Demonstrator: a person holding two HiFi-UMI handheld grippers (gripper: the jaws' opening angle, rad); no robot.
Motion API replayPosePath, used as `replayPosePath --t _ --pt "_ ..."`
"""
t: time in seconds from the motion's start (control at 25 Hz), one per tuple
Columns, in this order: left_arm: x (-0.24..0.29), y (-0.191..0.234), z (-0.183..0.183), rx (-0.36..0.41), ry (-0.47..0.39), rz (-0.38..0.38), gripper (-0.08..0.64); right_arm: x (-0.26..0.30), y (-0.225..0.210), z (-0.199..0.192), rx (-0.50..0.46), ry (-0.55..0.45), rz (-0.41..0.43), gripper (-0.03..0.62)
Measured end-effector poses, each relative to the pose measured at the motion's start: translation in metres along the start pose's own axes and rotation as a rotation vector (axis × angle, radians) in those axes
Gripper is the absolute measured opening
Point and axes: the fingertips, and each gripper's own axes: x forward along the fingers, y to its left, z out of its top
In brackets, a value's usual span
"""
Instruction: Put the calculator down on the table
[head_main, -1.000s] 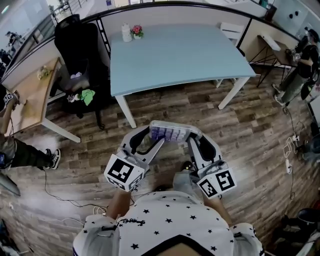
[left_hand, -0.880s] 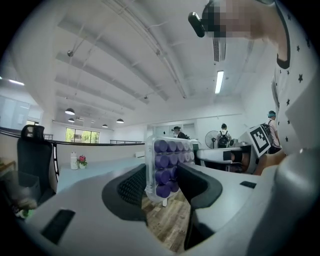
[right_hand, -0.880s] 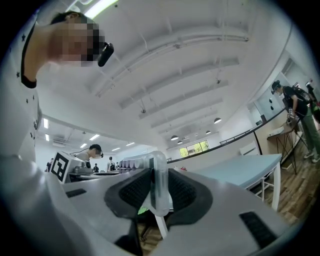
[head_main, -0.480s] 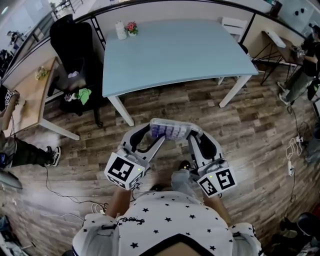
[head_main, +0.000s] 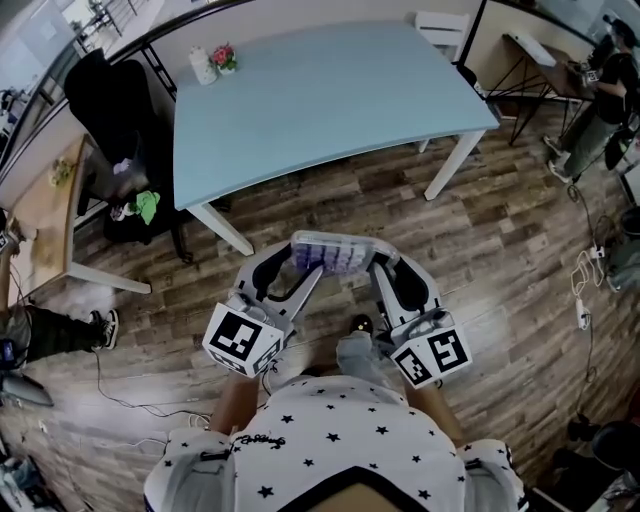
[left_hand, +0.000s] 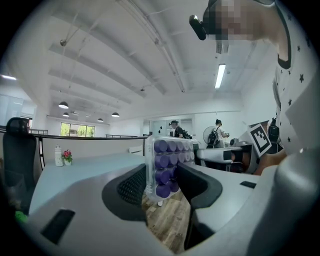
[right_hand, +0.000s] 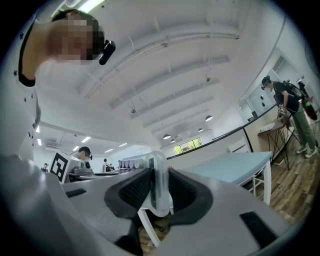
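Observation:
A translucent white calculator (head_main: 335, 253) with purple keys hangs over the wooden floor, carried at its two ends. My left gripper (head_main: 300, 270) is shut on its left end, and my right gripper (head_main: 378, 266) is shut on its right end. In the left gripper view the calculator (left_hand: 167, 167) stands on edge between the dark pads (left_hand: 134, 186), keys facing the right pad. The right gripper view shows its thin clear edge (right_hand: 161, 187) pinched between both pads. The pale blue table (head_main: 320, 90) lies ahead, a short way beyond the calculator.
A white bottle (head_main: 203, 68) and a small pot of flowers (head_main: 222, 57) stand at the table's far left corner. A black office chair (head_main: 110, 130) and a wooden desk (head_main: 35, 210) are to the left. Another person (head_main: 605, 75) stands at the far right, and cables (head_main: 585, 290) lie on the floor.
Both grippers have carried the calculator forward together. The blue table has come nearer and shifted left in the head view. Neither grip has changed.

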Motion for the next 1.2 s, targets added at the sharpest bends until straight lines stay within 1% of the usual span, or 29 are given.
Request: replayPosePath --t 0.24,0.72,0.92,1.2 --pt "0.025 0.002 0.015 0.017 -0.002 0.026 0.213 0.010 -0.024 0.015 0.010 -0.009 0.021 0.097" --pt "0.071 0.014 0.031 0.017 -0.001 0.139 0.213 0.043 -0.072 0.033 0.029 0.004 0.125 0.097" --pt "0.080 0.016 0.037 0.020 0.005 0.192 0.213 0.052 -0.083 0.039 0.033 0.003 0.177 0.097" --pt "0.077 0.023 0.035 0.030 0.042 0.245 0.212 0.063 -0.083 0.032 0.081 0.015 0.227 0.097"
